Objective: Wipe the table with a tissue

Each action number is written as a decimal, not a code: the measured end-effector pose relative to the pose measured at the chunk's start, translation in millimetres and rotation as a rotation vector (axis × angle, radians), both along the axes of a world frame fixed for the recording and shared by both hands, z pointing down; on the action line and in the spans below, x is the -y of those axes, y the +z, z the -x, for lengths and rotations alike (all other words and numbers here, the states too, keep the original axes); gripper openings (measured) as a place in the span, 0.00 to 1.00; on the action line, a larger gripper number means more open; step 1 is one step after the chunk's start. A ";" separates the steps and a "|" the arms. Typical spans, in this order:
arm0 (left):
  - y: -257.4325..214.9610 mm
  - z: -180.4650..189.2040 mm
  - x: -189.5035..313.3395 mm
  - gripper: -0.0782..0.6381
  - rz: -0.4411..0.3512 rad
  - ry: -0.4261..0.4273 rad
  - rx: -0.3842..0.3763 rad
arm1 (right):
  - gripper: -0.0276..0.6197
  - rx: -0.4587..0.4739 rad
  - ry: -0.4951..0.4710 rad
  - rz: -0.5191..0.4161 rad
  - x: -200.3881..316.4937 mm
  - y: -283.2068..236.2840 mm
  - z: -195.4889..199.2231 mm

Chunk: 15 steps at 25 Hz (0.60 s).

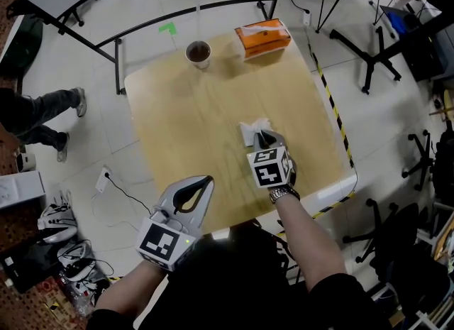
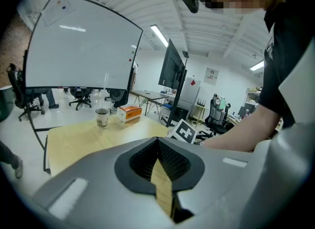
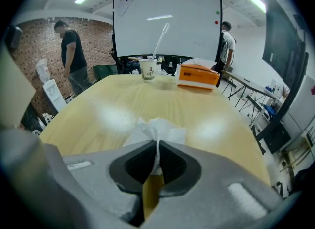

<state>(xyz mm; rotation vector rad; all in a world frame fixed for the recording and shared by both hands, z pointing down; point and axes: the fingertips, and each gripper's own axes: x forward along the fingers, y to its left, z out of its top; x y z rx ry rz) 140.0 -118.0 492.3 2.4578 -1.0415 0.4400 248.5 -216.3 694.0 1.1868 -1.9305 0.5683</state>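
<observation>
A crumpled white tissue (image 1: 254,130) lies against the light wooden table (image 1: 191,123), right of its middle. My right gripper (image 1: 264,135) is shut on the tissue (image 3: 157,131), and its jaws pinch the paper from both sides. The tissue's loose folds spread on the tabletop ahead of the jaws. My left gripper (image 1: 206,179) is shut and holds nothing; it hovers at the table's near edge, apart from the tissue. In the left gripper view the jaws (image 2: 158,147) meet, with only the table showing past them.
An orange tissue box (image 1: 263,38) sits at the far right corner, and a paper cup (image 1: 198,53) with a dark drink and a straw stands left of it. Metal frames, chairs and cables surround the table. A person's legs (image 1: 39,116) are at the left.
</observation>
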 end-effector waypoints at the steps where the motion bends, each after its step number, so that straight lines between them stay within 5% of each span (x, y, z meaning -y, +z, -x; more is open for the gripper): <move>1: -0.2 -0.5 -0.1 0.13 0.001 0.000 0.000 | 0.05 -0.002 0.007 -0.001 0.8 -0.5 -4.3; 15: -1.0 -6.5 5.7 0.13 0.001 -0.007 0.004 | 0.05 -0.039 0.092 -0.011 16.4 -0.4 -60.8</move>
